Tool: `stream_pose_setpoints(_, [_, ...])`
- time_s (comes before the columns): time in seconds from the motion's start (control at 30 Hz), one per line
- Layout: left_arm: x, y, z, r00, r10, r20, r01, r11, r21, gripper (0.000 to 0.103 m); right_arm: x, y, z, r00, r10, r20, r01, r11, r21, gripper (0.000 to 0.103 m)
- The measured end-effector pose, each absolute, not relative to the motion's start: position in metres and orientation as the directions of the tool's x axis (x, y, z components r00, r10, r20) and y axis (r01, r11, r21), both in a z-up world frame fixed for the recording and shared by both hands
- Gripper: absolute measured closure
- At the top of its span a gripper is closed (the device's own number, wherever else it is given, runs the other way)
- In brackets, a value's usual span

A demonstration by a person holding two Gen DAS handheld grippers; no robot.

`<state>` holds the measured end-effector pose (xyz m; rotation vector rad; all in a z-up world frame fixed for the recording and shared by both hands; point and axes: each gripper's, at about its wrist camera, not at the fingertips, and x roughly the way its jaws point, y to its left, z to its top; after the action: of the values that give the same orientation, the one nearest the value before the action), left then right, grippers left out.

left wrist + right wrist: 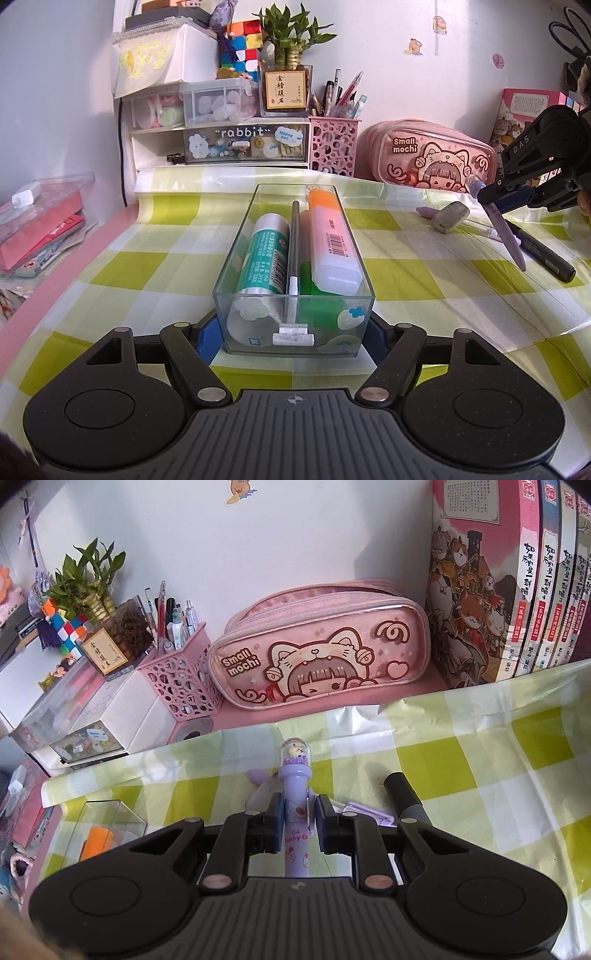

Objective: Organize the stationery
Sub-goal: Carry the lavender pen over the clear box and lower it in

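Right wrist view: the right gripper [298, 825] has its blue-padded jaws pressed onto the barrel of a lilac plastic pen [296, 812], held clear of the cloth. From this camera the pen's long axis runs straight ahead between the fingers, its clear dome cap with a tiny figure inside pointing away toward the pink pencil case [317, 653]. In the left wrist view the same pen [506, 229] hangs slanted from the gripper [491, 197], its slim end low and toward the camera, above a black marker [543, 253] lying on the glossy green-and-white checked tablecloth [424, 280]. A grey, worn eraser [448, 218] lies near.

The left gripper [293, 341] clamps the near end of a clear rectangular box [229, 280] with cloud stickers, whose long side points away from the camera. Inside lie a teal glue stick [264, 254], an orange-capped highlighter [330, 243] and a thin dark pen [294, 243], all parallel to the box's length.
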<state>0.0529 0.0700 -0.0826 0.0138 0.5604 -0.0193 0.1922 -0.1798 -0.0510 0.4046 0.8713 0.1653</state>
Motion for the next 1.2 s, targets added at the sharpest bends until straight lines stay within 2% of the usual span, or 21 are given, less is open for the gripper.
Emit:
stream_pose_setpoints(0.27, [0.053,0.069,-0.082,0.846,-0.01,-0.533,0.019,1.0,0.012,0.03,0.175,-0.16,-0.021,0.667,0.433,-0.606,-0.064,0.844,0.532,0.103])
stream_pose_setpoints(0.53, [0.052,0.069,-0.082,0.846,-0.01,-0.533,0.019,1.0,0.012,0.03,0.17,-0.114,-0.005,0.609,0.581,-0.54,-0.179,0.764,0.62,0.103])
stream_pose_setpoints(0.93, [0.053,0.068,-0.081,0.847,-0.008,-0.532,0.019,1.0,0.014,0.03,0.175,-0.074,-0.012,0.53,0.675,-0.514,-0.183,0.683,0.707,0.103])
stream_pose_setpoints(1.2, [0.054,0.068,-0.081,0.848,-0.008,-0.53,0.019,1.0,0.015,0.03,0.186,-0.042,-0.029,0.472,0.696,-0.541,-0.181,0.677,0.714,0.103])
